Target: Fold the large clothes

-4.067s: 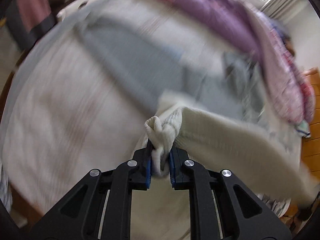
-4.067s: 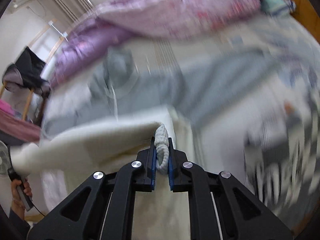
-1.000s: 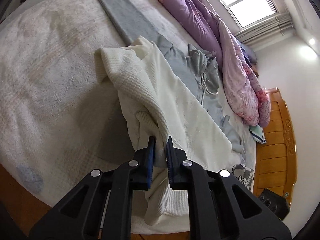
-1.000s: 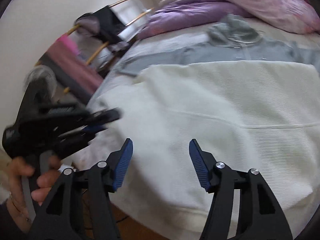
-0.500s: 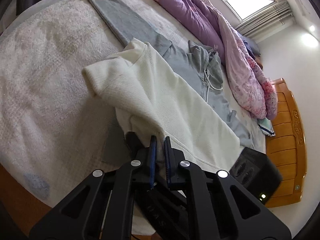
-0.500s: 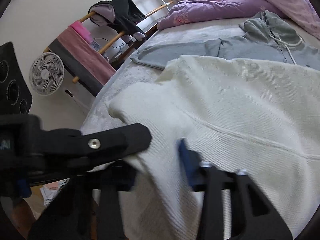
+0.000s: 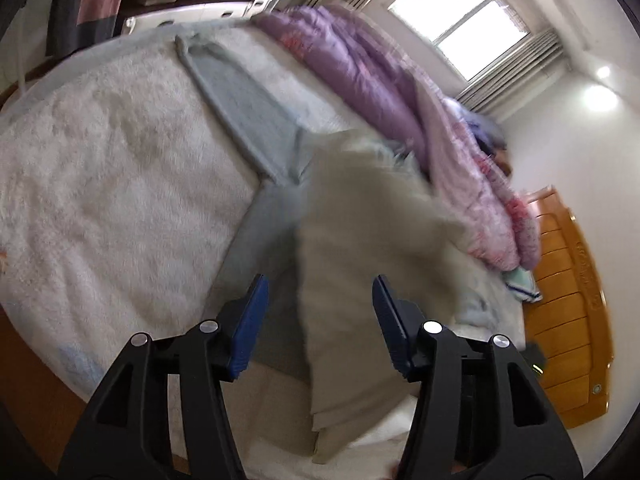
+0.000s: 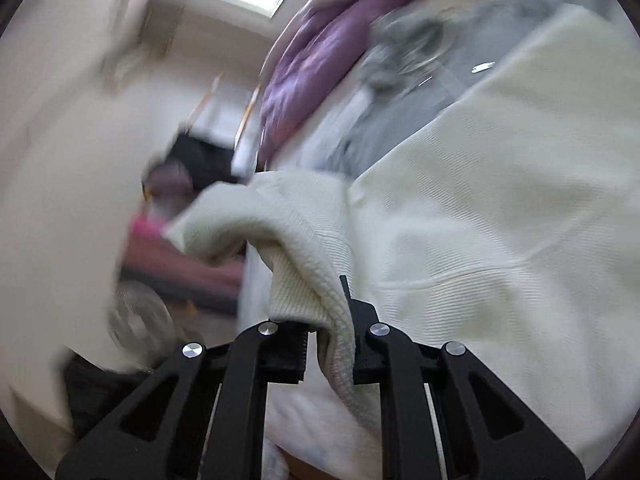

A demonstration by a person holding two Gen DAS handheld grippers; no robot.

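Now my right hand-held gripper (image 8: 328, 344) is closing on the cream sweater (image 8: 500, 240) sleeve, its body stretching far-right. My left hand-held gripper (image 7: 318, 324) is opening, empty, above it.

A home bedroom: a wide bed (image 7: 100, 200) with a fleecy white cover fills the view, a purple quilt (image 7: 360, 76) bunched at one o'clock, a wooden headboard (image 7: 568, 312) at three o'clock, a curtained window (image 7: 460, 28) at one o'clock.
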